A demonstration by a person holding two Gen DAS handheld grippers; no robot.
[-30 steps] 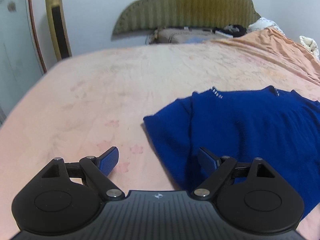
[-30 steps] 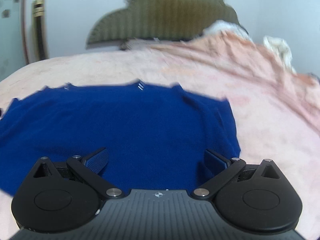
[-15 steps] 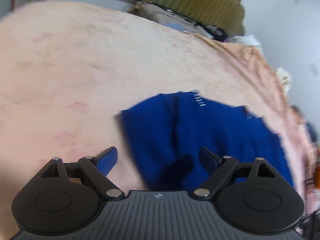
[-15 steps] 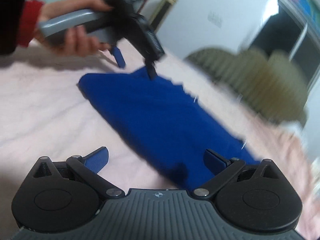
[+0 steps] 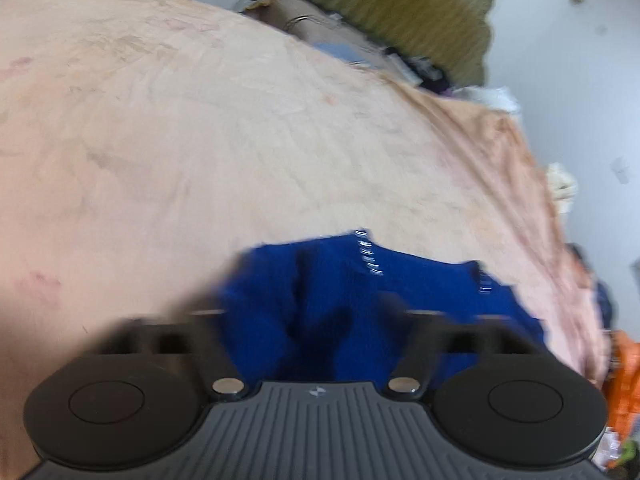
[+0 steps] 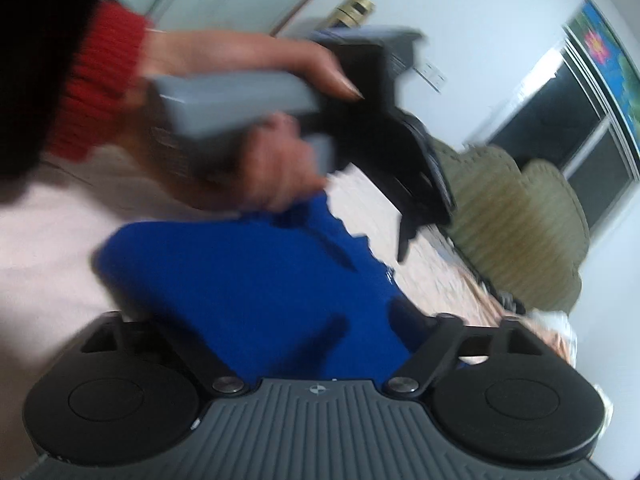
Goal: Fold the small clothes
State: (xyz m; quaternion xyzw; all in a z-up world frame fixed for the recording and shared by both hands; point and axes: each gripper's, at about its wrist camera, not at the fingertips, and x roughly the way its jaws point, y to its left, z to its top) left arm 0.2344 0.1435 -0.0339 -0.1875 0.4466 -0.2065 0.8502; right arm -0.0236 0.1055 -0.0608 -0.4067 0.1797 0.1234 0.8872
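Bed (image 5: pixel 248 128) with peach cover, olive headboard (image 5: pixel 400 4) beyond. Blue garment (image 5: pixel 340 300) lies just ahead of both hand-held grippers; jaws closing, grip indiscernible through blur. Only the right view shows the hand (image 6: pixel 256 120) carrying the left hand-held gripper (image 6: pixel 404 240).

Even indoor light, soft shadows; heavy motion blur both views; fisheye bending, dark corners.
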